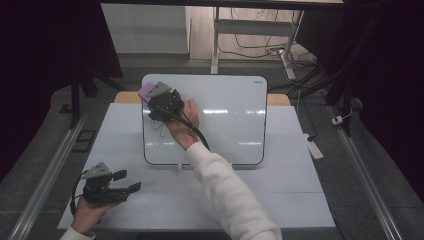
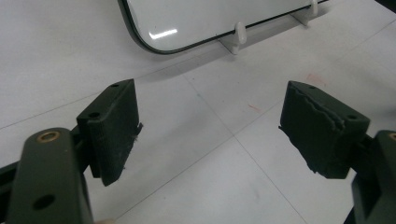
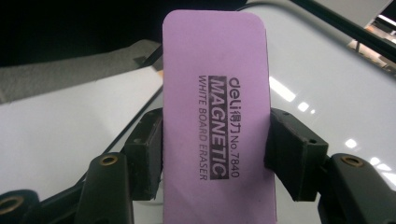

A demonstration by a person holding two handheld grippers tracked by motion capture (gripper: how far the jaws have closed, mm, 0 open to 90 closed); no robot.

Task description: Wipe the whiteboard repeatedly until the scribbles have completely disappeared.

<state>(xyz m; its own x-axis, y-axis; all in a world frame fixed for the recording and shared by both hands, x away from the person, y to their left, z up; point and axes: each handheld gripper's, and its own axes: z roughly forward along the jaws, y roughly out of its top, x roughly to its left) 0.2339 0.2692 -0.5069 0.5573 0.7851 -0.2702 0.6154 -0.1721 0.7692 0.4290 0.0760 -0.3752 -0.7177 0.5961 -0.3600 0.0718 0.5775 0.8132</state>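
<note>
White laminate covers the bench, and nearest the person the left tool rests low over its bare surface, jaws standing wide apart with nothing between the worn black pads; it takes no part in the work and is well clear of the board. Farther off, a glossy white rectangular whiteboard with a thin black rim stands tilted on small white clip feet at the middle of the bench. The right tool, at the end of a white-sleeved arm, is up at the board's upper left corner, its jaws closed on the long edges of a flat lilac magnetic whiteboard eraser, which stands out beyond the pads with its printed back toward the gripper camera. Faint dark scribbles lie on the board just below that tool. Judgement: the step in hand is wiping the board. To do it well, the eraser's felt face should lie flat against the surface rather than on an edge, pressure should stay light enough not to rock the board on its feet, and strokes should run down across the scribbles in overlapping passes. The grip looks central; a twist could lever the eraser out. The idle left tool could steady the board's lower edge if it shifts.
</note>
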